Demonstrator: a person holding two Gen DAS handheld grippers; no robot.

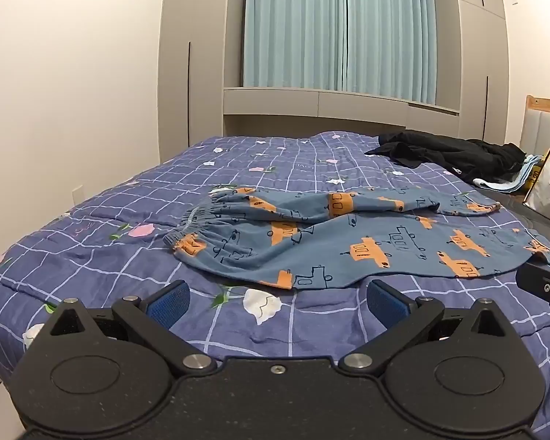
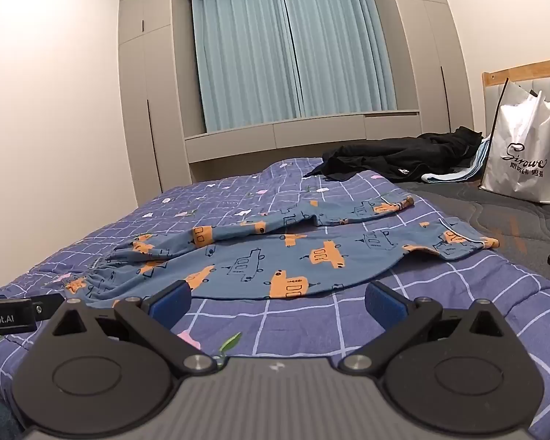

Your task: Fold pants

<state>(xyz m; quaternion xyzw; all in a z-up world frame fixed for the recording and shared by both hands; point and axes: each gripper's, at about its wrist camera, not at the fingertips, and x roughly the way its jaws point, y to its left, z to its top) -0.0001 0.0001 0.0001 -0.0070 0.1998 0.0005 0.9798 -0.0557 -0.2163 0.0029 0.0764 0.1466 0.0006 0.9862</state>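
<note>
The pants [image 1: 348,245] lie spread on the bed [image 1: 91,256], long axis left to right, waistband left, cuffs right. Both the left tongs [image 1: 277,302] and right tongs [image 2: 277,302] gape wide, empty, just near of the fabric's edge; the left sits nearer the waistband.

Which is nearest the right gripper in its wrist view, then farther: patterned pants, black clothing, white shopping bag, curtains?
From the right gripper:
1. Patterned pants, just ahead.
2. Black clothing and white shopping bag, far right: too close to call.
3. Curtains, back wall.
</note>
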